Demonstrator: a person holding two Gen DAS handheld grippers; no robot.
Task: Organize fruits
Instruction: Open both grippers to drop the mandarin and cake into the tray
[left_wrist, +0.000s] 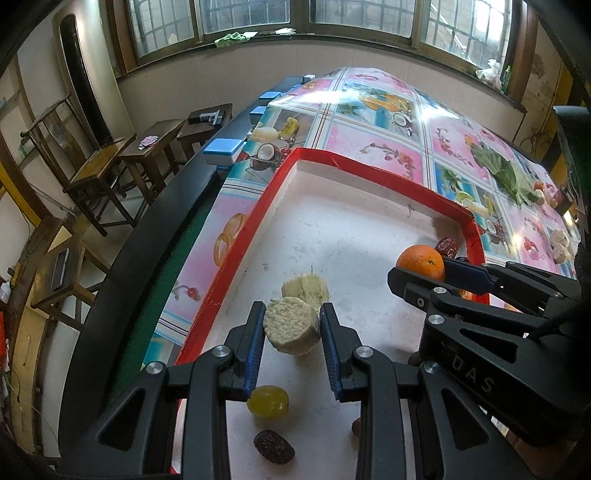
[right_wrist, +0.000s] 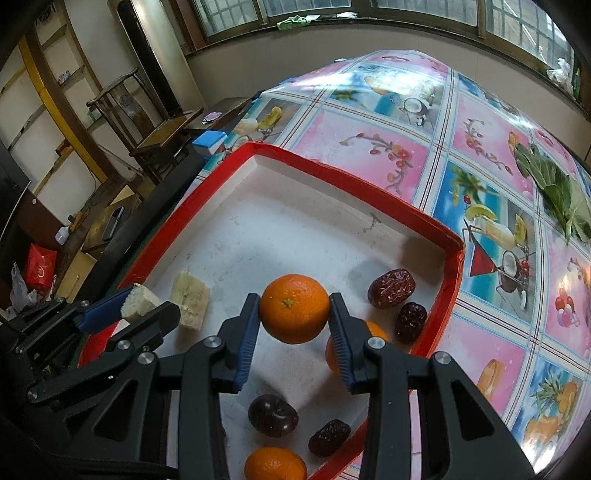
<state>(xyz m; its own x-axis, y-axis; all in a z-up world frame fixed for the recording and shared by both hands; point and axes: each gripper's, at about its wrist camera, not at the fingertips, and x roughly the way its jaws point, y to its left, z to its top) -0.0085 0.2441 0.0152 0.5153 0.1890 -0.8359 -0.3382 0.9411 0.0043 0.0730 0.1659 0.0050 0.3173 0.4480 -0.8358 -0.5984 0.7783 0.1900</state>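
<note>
A red-rimmed white tray (left_wrist: 280, 173) (right_wrist: 369, 184) sits on the fruit-print tablecloth. My left gripper (left_wrist: 292, 321) is shut on a pale sugarcane chunk (left_wrist: 291, 325) above the tray's left part; it also shows in the right wrist view (right_wrist: 138, 302). A second pale chunk (left_wrist: 306, 287) (right_wrist: 192, 304) lies just beyond it. My right gripper (right_wrist: 293, 310) is shut on an orange (right_wrist: 294, 308) (left_wrist: 421, 261) over the tray's right part. In the tray lie dried red dates (right_wrist: 391, 288), a dark plum (right_wrist: 272, 415), other oranges (right_wrist: 275, 464) and a green grape (left_wrist: 267, 401).
Blue-topped boxes (left_wrist: 221, 151) line the table's left edge. Leafy greens (right_wrist: 554, 192) and pale chunks (left_wrist: 561, 245) lie on the cloth to the right. Wooden chairs and stools (left_wrist: 103, 173) stand left of the table, with windows behind.
</note>
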